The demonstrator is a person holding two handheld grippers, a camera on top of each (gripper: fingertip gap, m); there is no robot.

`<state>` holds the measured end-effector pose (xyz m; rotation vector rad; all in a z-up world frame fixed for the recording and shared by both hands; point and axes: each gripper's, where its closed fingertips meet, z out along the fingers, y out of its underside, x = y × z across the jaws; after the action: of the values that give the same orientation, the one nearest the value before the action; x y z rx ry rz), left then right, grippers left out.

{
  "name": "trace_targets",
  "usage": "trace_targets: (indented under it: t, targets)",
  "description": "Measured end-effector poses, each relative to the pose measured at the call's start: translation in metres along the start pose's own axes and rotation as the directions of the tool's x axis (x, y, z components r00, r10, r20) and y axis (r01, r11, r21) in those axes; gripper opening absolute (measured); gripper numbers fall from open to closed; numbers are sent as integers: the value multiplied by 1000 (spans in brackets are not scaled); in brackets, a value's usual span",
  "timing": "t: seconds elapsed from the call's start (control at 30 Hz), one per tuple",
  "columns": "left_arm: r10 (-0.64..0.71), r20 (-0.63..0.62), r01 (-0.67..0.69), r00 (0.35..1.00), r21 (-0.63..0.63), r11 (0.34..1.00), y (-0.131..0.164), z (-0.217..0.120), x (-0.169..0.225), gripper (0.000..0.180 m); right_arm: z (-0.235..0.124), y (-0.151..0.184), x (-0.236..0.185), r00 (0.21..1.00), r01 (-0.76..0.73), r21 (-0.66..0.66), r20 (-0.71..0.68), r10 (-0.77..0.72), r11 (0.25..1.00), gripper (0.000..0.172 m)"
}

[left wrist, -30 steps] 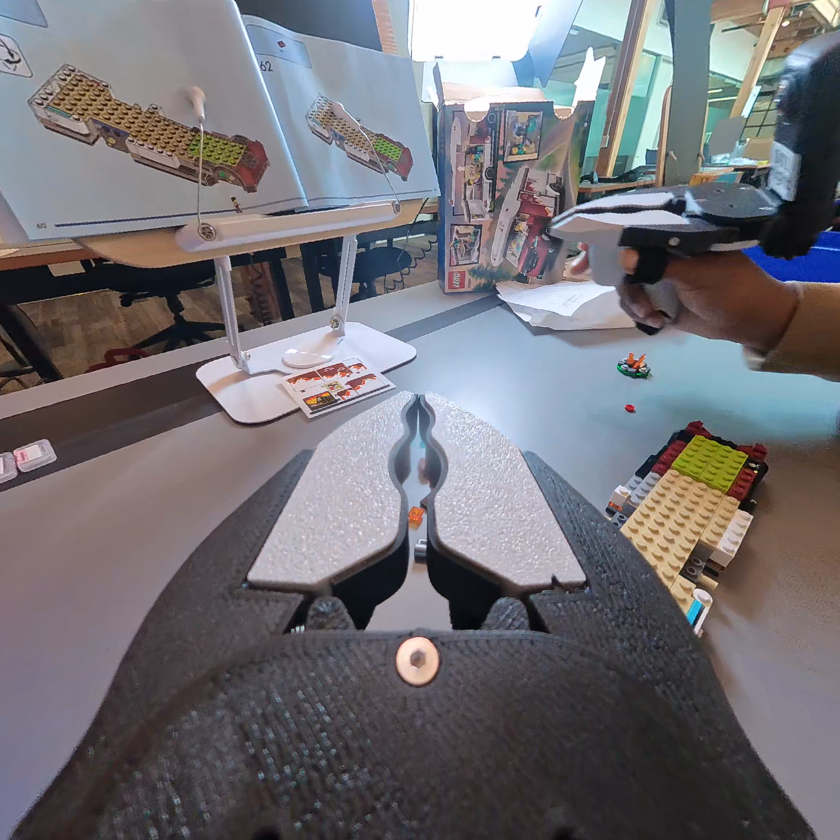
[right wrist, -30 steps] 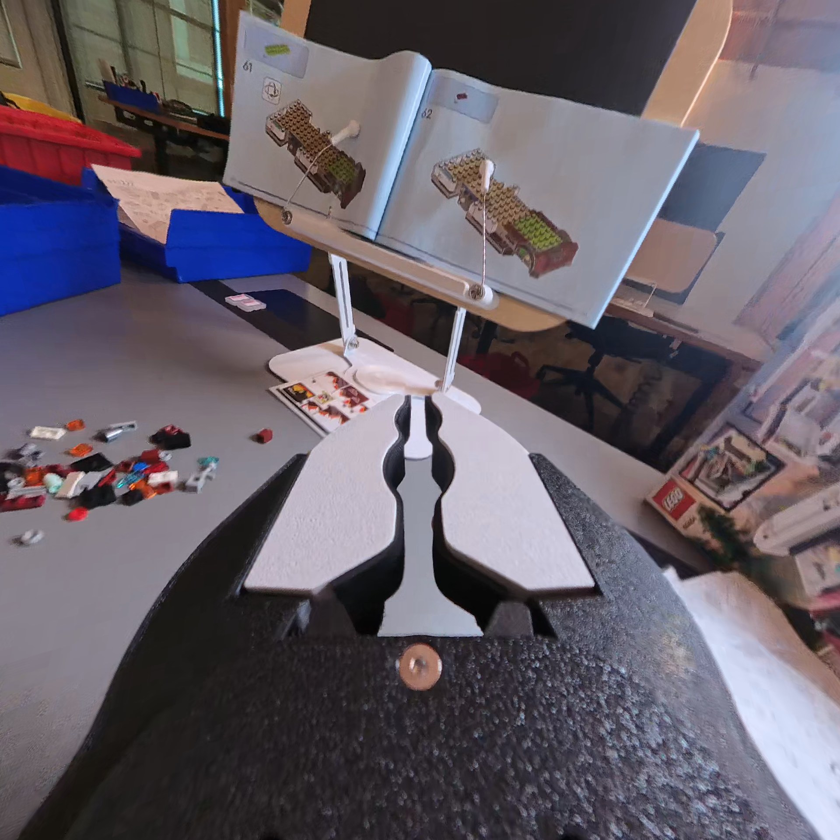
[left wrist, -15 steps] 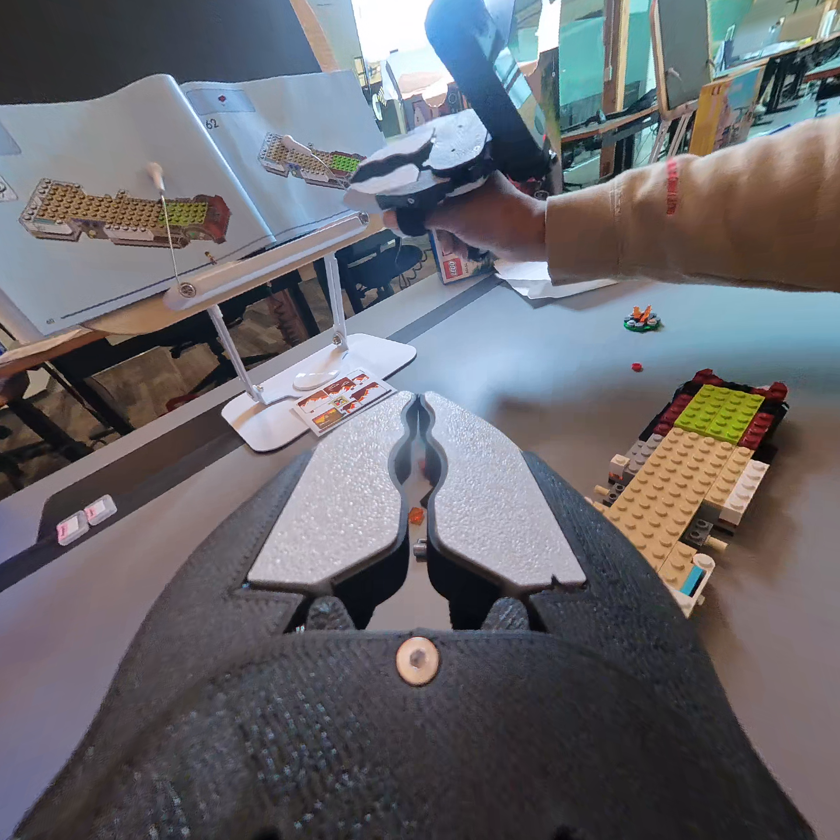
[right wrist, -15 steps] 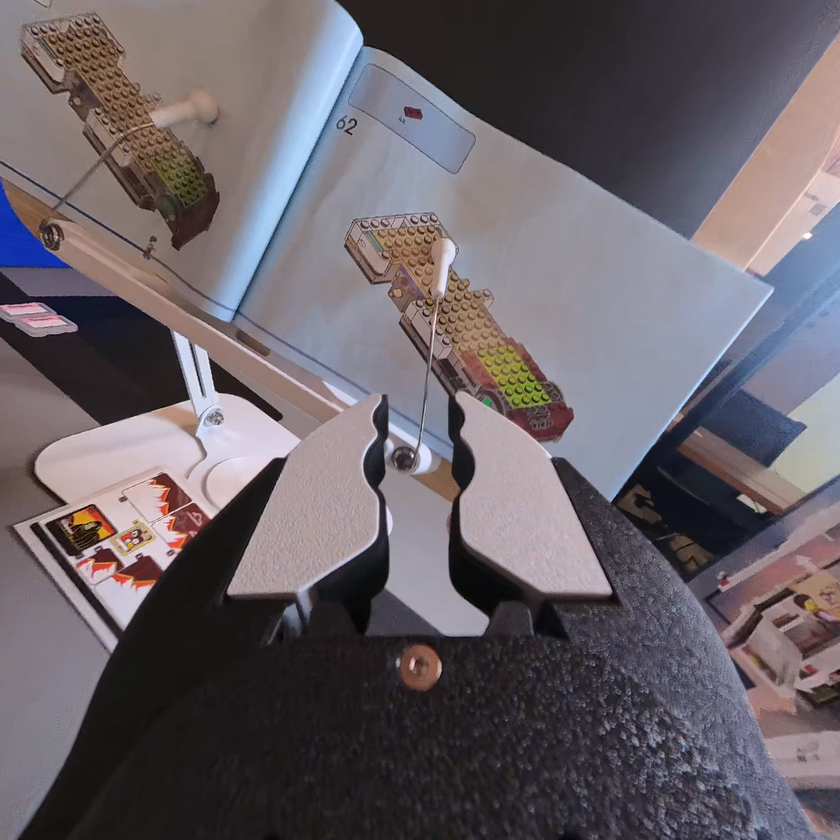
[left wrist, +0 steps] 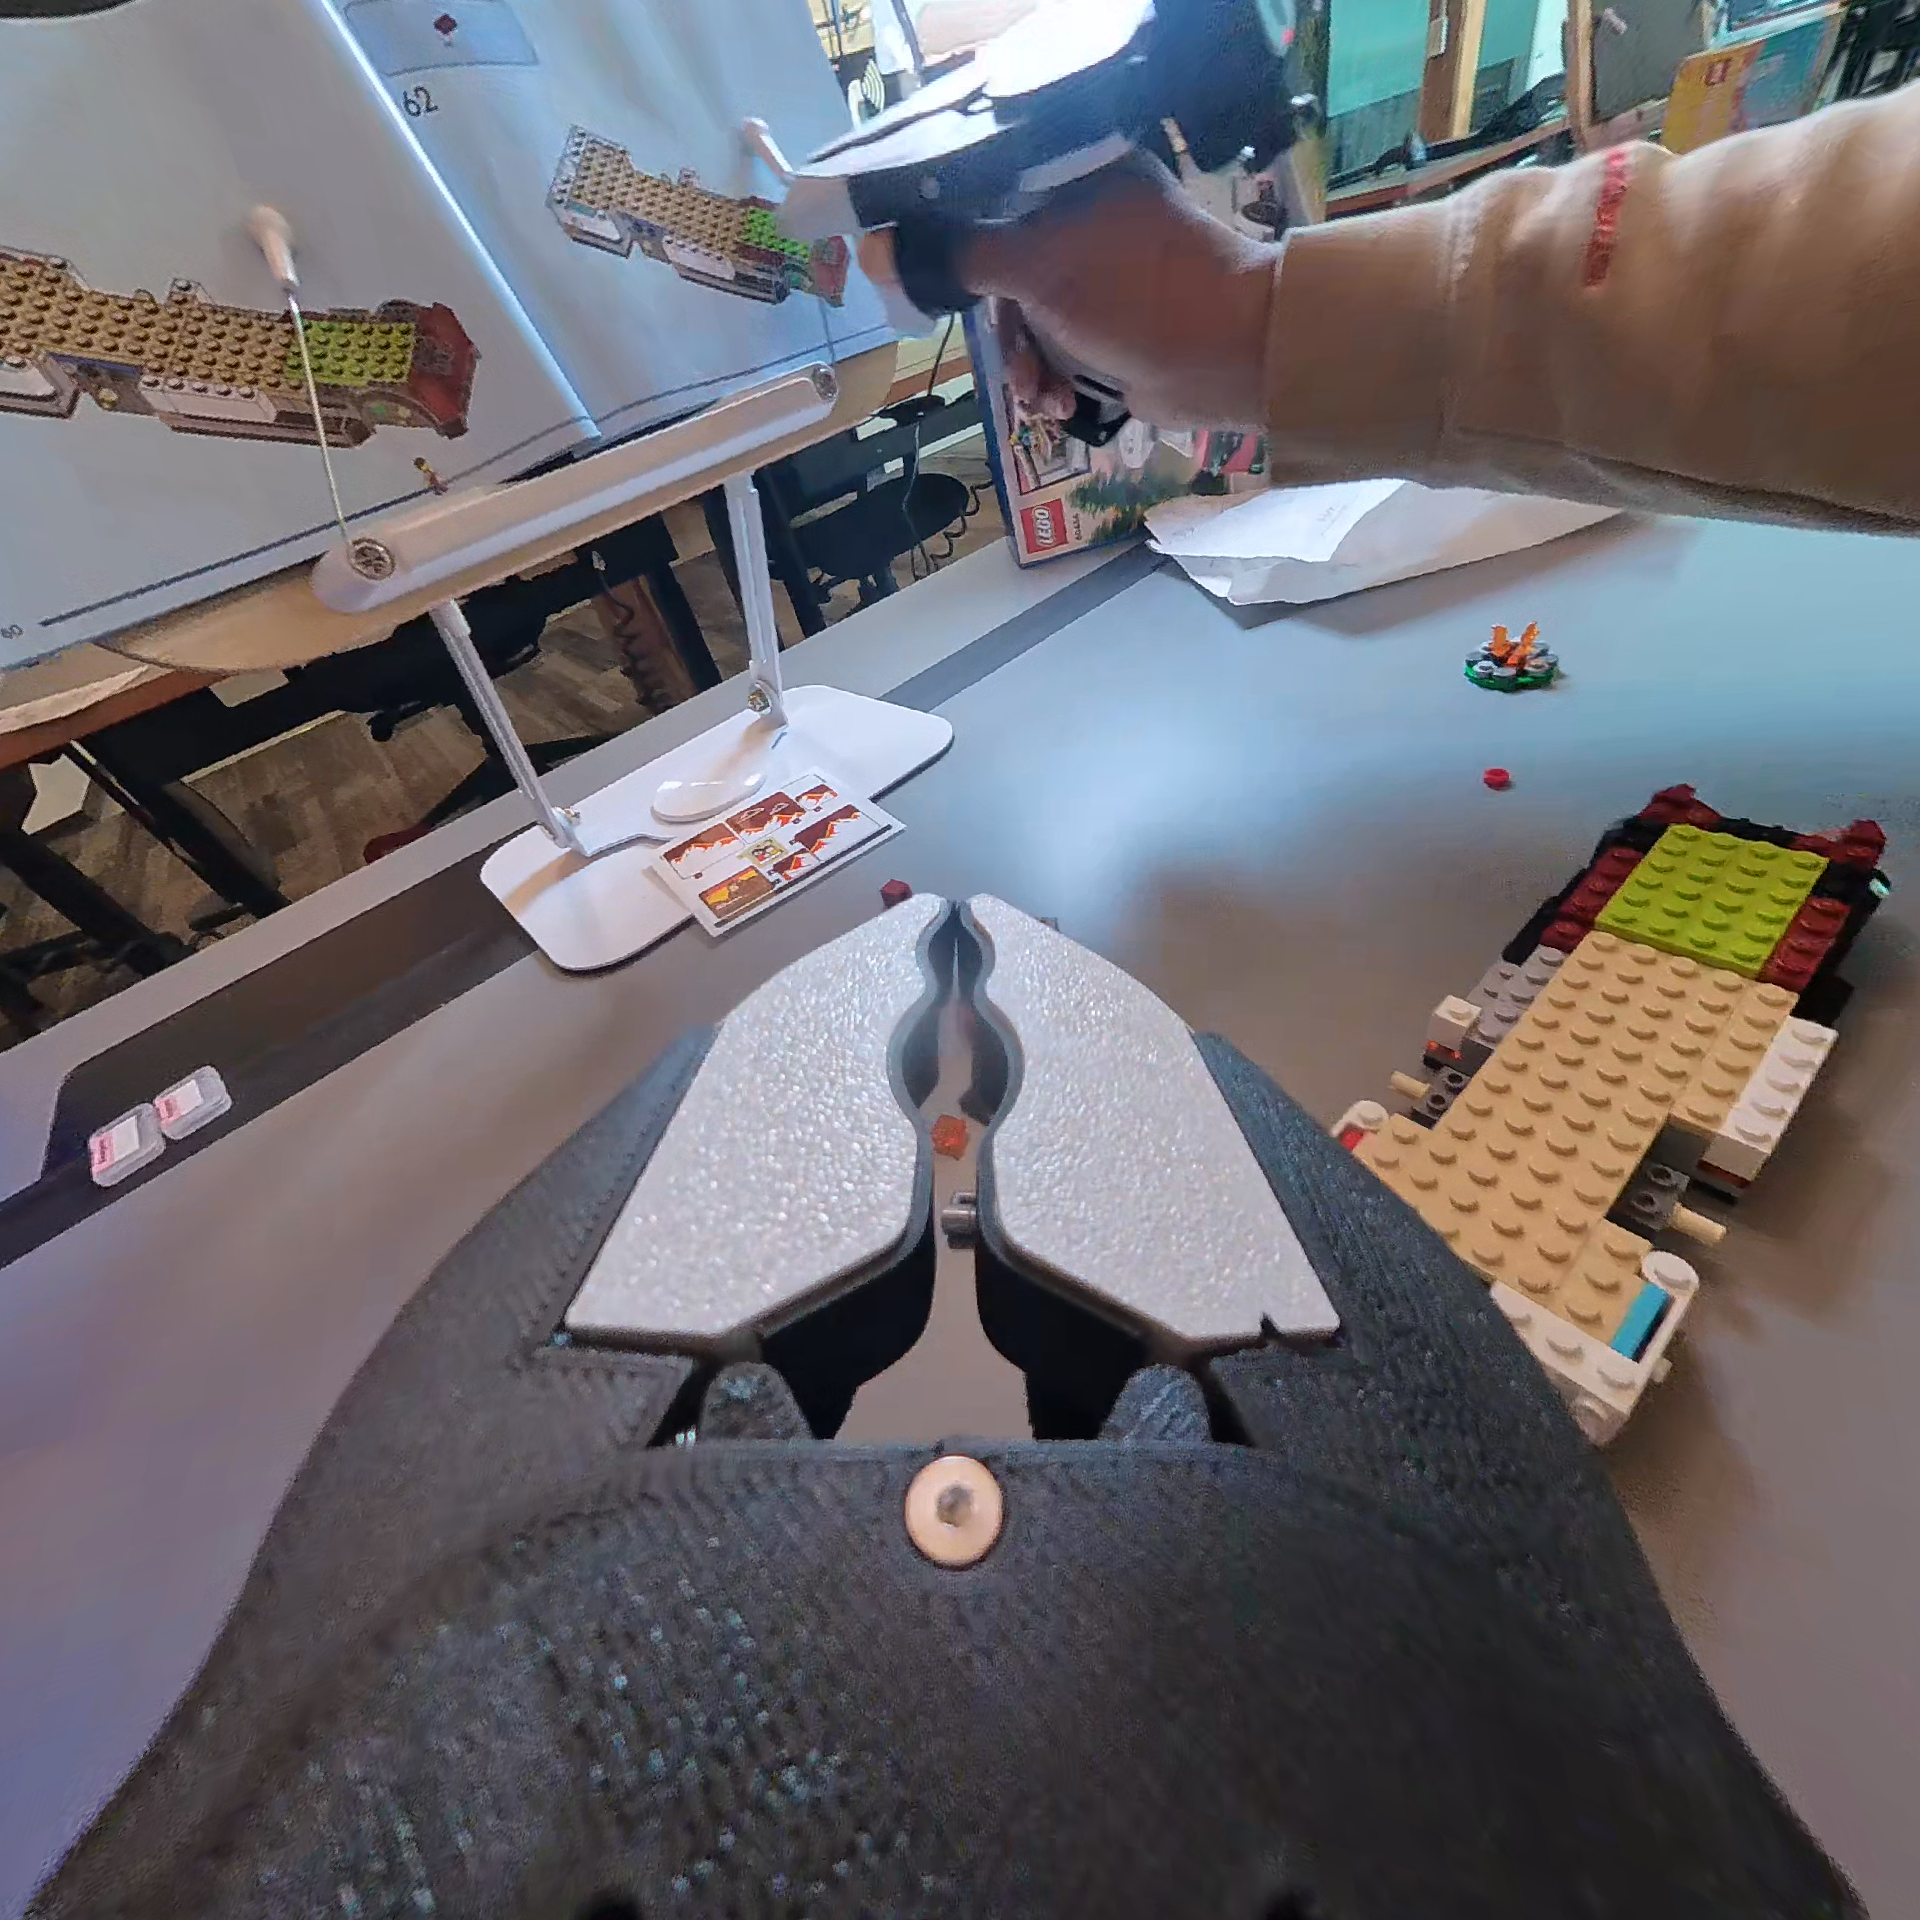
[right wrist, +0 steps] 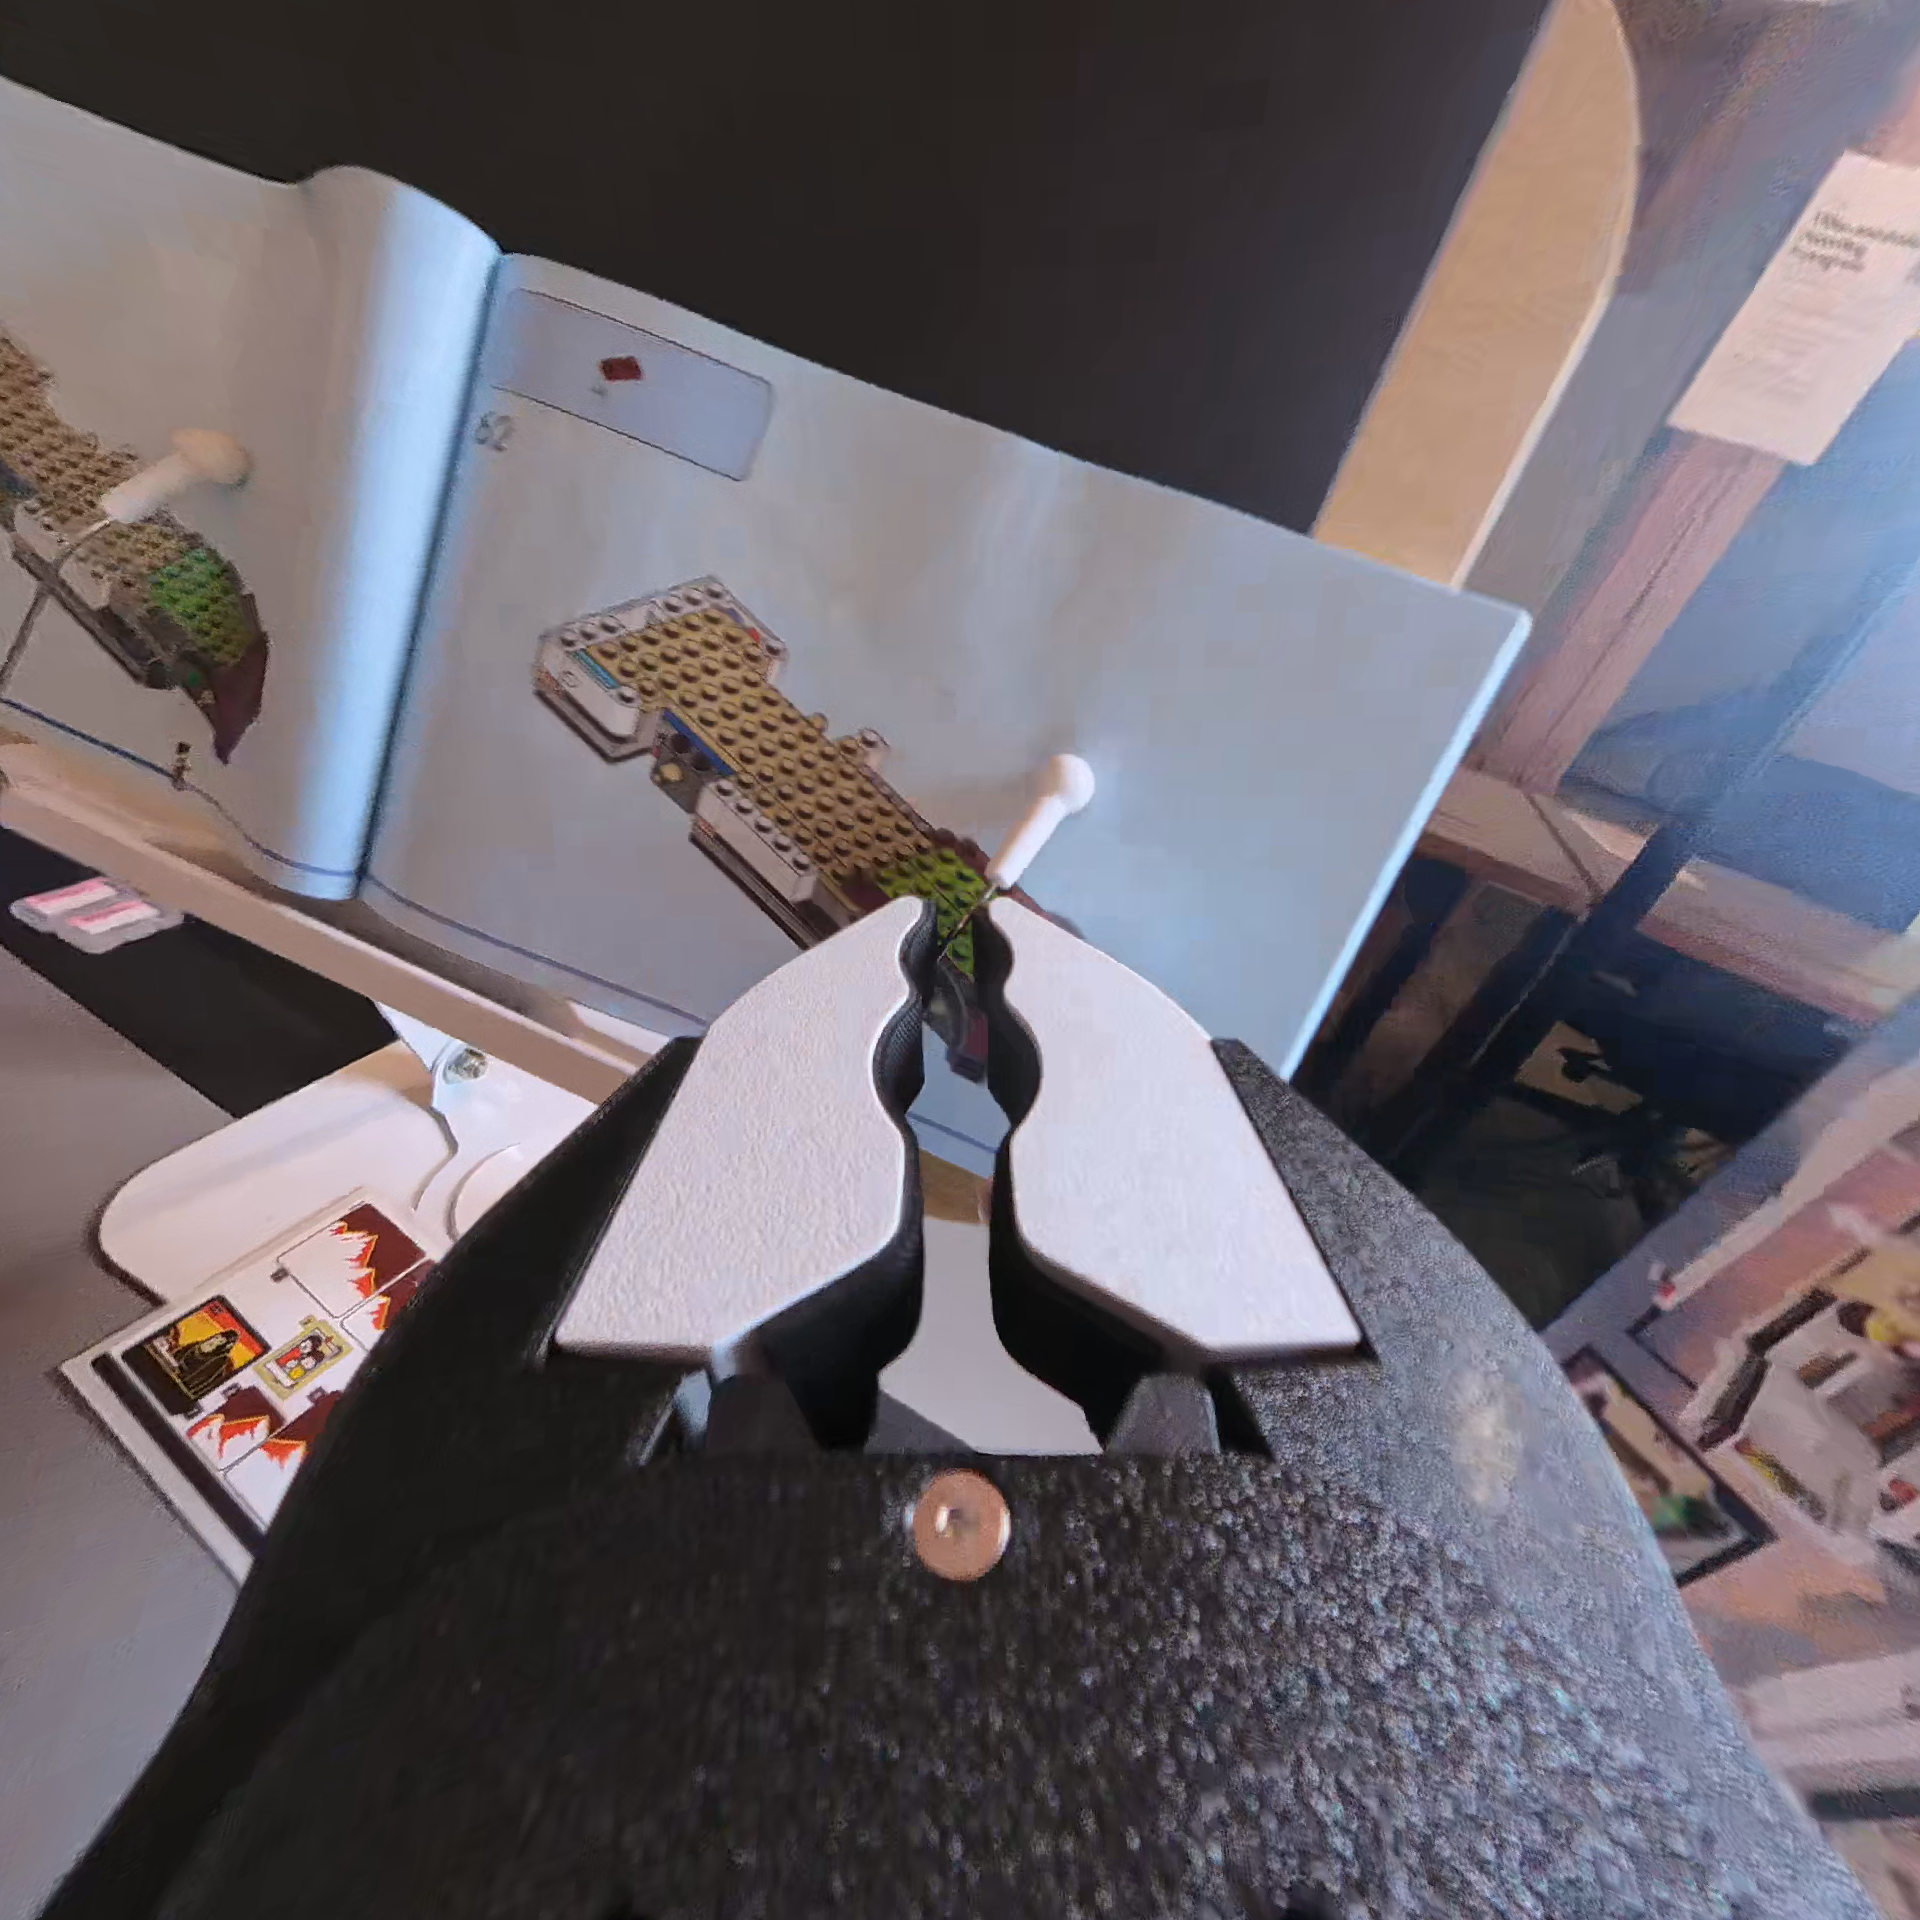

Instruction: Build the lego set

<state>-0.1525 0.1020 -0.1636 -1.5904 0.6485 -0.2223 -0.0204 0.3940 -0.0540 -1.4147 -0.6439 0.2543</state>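
Grey worktop [left wrist: 1195, 831] carries a brick model [left wrist: 1621, 1091] right of the closed, empty left tool [left wrist: 956, 912]. Right tool [right wrist: 956, 914] grips the book stand's wire page holder [right wrist: 1023, 831].

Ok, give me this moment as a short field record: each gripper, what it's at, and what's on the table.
left gripper: shut, empty, low over the grey table
right gripper: fingertips closed on the page-holder wire of the book stand
booklet: open on the stand
brick model: flat on table, right of left gripper
sticker sheet: on stand base
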Motion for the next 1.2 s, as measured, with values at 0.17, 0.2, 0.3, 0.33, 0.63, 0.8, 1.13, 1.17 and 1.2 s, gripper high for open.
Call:
trace_targets:
  t: [0.17, 0.2, 0.3, 0.33, 0.63, 0.8, 1.13, 1.17, 1.2]
  targets:
    - [14, 58, -15, 998, 14, 1000, -21, 19, -24, 2, -16, 28, 15, 977, -215, 35, 10, 215, 976, 11]
    - [14, 59, -15, 998, 23, 1000, -28, 24, -29, 1, -18, 31, 15, 967, -253, 43, 30, 252, 967, 12]
    - [-49, 54, 45, 997, 77, 996, -54, 43, -39, 1, -22, 38, 14, 943, -326, 53, 91, 321, 944, 13]
    - [-78, 43, 73, 996, 100, 992, -62, 47, -41, 1, -23, 41, 14, 931, -353, 45, 113, 347, 934, 13]
    - [-182, 25, 178, 983, 129, 976, -68, 64, -52, 0, -44, 64, 19, 881, -432, -38, 196, 431, 901, 26]
    - [-188, 26, 185, 982, 92, 978, -53, 70, -54, 0, -52, 33, 26, 981, -130, 25, 146, 125, 991, 35]
    - [-153, 66, 145, 986, 107, 984, -59, 67, -61, 4, -7, -5, 21, 977, 213, 11, 12, -213, 977, 80]
    - [-152, 71, 144, 986, 109, 984, -59, 64, -62, 4, -4, -10, 23, 979, 202, 16, -5, -202, 979, 83]
    - [-153, 76, 144, 985, 111, 983, -59, 63, -64, 4, -2, -15, 25, 981, 193, 17, -24, -192, 981, 84]
